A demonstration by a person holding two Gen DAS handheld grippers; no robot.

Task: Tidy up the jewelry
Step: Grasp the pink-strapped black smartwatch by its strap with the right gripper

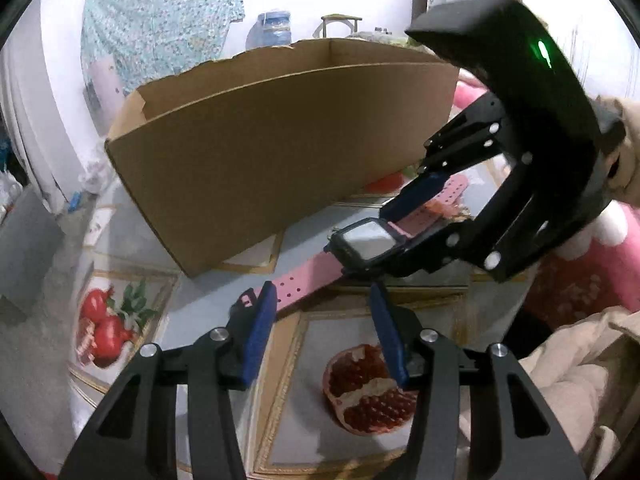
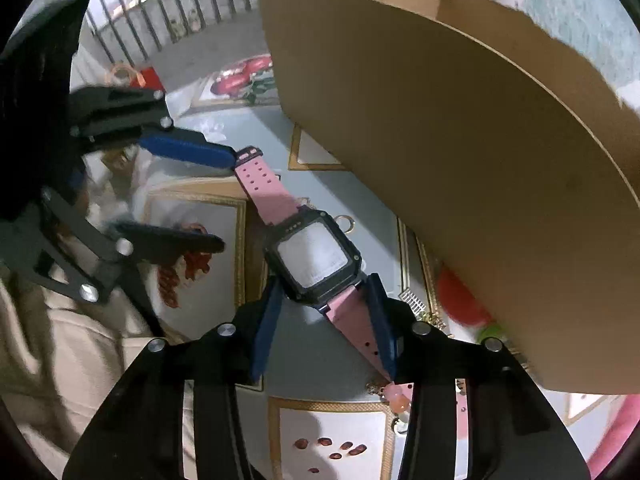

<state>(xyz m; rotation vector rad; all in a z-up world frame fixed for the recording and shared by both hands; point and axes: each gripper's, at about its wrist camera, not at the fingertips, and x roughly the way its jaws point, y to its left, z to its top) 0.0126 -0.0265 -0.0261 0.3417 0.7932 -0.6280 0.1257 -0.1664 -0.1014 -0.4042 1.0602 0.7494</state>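
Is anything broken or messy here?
The cardboard box has a ragged, torn top edge along its back wall. The pink watch lies flat on the table and looks whole. A small ring lies loose beside it. Nothing looks spilled.

A lived-in home: a glossy tablecloth printed with red pomegranates (image 1: 105, 330) covers the table, a patterned turquoise cloth (image 1: 160, 20) hangs upper left, beside a blue water jug (image 1: 272, 30).

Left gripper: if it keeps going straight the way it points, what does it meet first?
Probably the pink strap of the watch, lying on the table just ahead of the left gripper. Beyond it stands the cardboard box. Depth is uncertain.
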